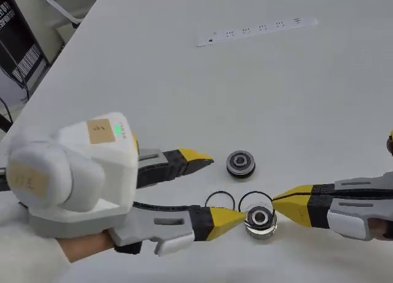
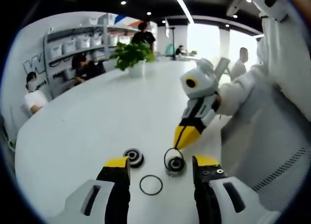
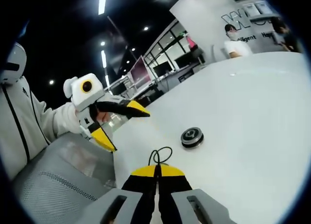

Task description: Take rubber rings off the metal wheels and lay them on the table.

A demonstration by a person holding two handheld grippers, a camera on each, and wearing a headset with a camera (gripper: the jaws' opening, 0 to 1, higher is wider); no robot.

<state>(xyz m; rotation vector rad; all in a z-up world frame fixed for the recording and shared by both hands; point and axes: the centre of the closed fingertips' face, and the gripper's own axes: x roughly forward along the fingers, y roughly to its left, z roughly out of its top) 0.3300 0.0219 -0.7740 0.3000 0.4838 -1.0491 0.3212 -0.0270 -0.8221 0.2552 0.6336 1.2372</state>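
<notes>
Black rubber shows in two places on the white surface (image 1: 276, 99). One loose ring (image 2: 151, 185) lies flat, in the head view at ten o'clock from the near wheel (image 1: 260, 219). The second ring (image 1: 253, 192) rises in a thin loop off the top of that wheel, at its twelve o'clock. The near wheel looks like bare, silvery metal.

The right claw (image 1: 277, 201) comes in from three o'clock. Its yellow tips are clenched together on the edge of the second ring, and in the right gripper view the loop curls up from between the closed jaws.

The left claw (image 1: 224, 188) reaches in from nine o'clock with its jaws spread wide, grasping nothing. The loose ring sits between its jaws. Its lower yellow tip sits right at the near wheel's nine o'clock side; whether it touches cannot be told.

A far wheel (image 1: 240, 163), dark around its rim, stands apart at eleven o'clock from the near one, just past the left claw's upper tip. A white power strip (image 1: 258, 30) lies well beyond, toward twelve o'clock.
</notes>
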